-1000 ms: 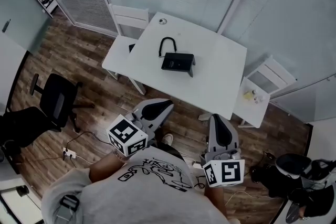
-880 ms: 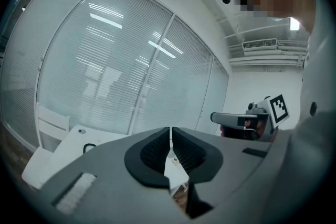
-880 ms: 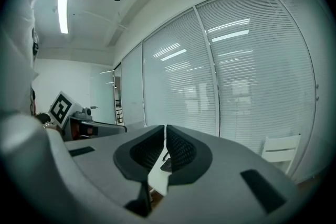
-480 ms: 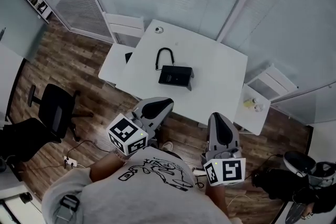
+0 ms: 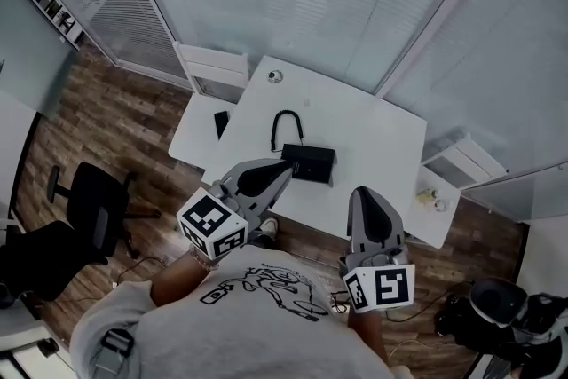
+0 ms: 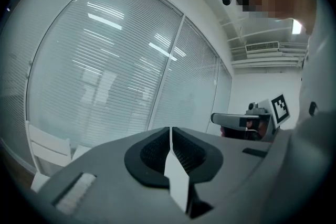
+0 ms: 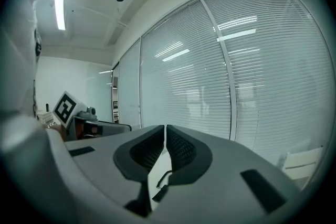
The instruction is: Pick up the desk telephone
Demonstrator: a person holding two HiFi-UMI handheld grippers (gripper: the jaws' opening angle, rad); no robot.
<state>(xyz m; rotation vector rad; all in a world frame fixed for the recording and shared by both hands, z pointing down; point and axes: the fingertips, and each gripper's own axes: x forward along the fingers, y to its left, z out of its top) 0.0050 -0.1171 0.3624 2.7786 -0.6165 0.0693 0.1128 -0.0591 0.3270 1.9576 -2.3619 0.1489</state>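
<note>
Office with blinds; the white counter point(image 5: 382, 138) is closer to you than a second ago, so you're closing in. The phone point(image 5: 312, 164) lies near its front edge, untouched. Your left tongs point(image 5: 284, 170) and right tongs point(image 5: 362, 193) are both fully closed and empty. Open them before reaching.
</note>
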